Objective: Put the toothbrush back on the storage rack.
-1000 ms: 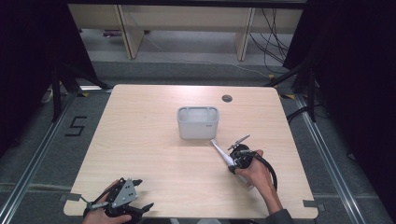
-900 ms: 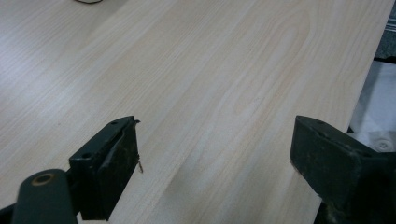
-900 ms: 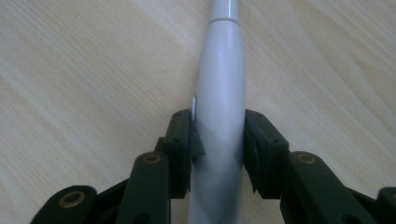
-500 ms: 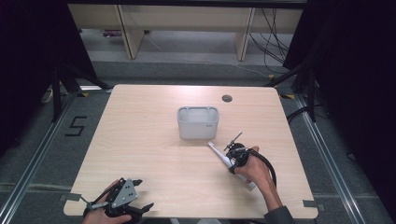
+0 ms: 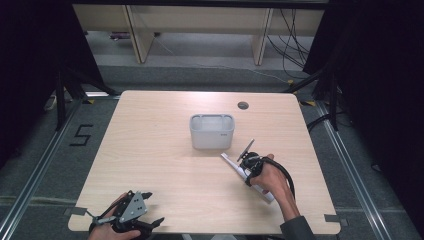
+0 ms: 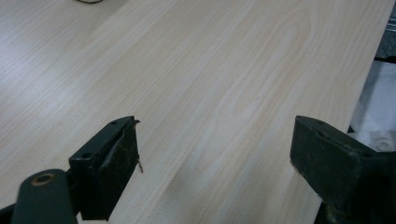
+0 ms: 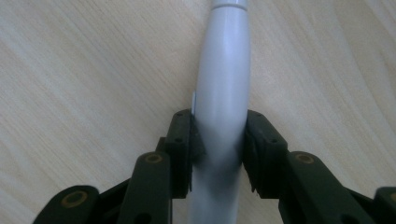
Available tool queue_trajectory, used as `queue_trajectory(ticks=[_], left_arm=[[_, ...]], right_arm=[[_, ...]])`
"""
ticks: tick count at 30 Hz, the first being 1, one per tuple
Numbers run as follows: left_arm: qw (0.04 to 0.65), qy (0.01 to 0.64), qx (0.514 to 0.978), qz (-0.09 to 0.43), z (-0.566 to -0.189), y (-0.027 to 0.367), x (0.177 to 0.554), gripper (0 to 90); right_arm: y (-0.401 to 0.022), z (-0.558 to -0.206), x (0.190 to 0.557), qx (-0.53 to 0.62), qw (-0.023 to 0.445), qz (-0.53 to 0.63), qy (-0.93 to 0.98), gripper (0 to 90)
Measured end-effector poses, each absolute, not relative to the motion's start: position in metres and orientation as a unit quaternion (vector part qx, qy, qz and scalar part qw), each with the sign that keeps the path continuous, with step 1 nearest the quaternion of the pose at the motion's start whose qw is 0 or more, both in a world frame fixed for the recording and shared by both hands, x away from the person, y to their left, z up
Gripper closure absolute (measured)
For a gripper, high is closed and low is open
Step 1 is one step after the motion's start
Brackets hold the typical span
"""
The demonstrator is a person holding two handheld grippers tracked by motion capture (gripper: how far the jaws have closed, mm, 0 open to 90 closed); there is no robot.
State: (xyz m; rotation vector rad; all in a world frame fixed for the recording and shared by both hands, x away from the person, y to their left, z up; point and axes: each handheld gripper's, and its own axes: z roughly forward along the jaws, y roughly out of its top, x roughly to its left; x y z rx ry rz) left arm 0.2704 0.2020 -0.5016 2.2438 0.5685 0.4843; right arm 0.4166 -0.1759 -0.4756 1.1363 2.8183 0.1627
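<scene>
Right gripper [image 7: 218, 140] clamped on grey tube [image 7: 223, 88], left gripper [image 6: 215, 154] released, white bin [image 5: 212, 132] contents unclear

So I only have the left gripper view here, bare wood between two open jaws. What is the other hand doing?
Observer: The right gripper is shut on a long white tube, one pad on each side.
Operator: Is the tube on the table?
Observer: In the high view the white tube slants over the table beside the hand; contact I cannot tell.
Operator: Anything else on the table?
Observer: A white bin stands near the middle, just beyond the tube's tip.
</scene>
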Motion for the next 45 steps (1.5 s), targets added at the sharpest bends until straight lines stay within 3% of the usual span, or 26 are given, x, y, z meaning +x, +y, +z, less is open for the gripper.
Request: queue_trajectory(ticks=[15,36,39,40,45], left_arm=[[0.383,0.224,0.876,0.188,-0.5,0.203,0.271,14.8],[0.384,0.223,0.876,0.188,-0.499,0.204,0.271,14.8],[0.385,0.225,0.874,0.195,-0.5,0.203,0.271,14.8],[0.388,0.226,0.872,0.195,-0.501,0.203,0.27,14.8],[0.388,0.226,0.872,0.196,-0.501,0.203,0.27,14.8]], right_arm=[[-0.179,-0.471,0.415,0.356,0.046,0.052,0.932,66.4],[-0.215,-0.439,0.397,0.399,0.07,0.177,0.897,66.6],[-0.22,-0.425,0.395,0.402,0.086,0.209,0.887,66.6],[-0.224,-0.422,0.396,0.381,0.113,0.226,0.889,66.6],[-0.234,-0.409,0.394,0.389,0.125,0.26,0.875,66.6]])
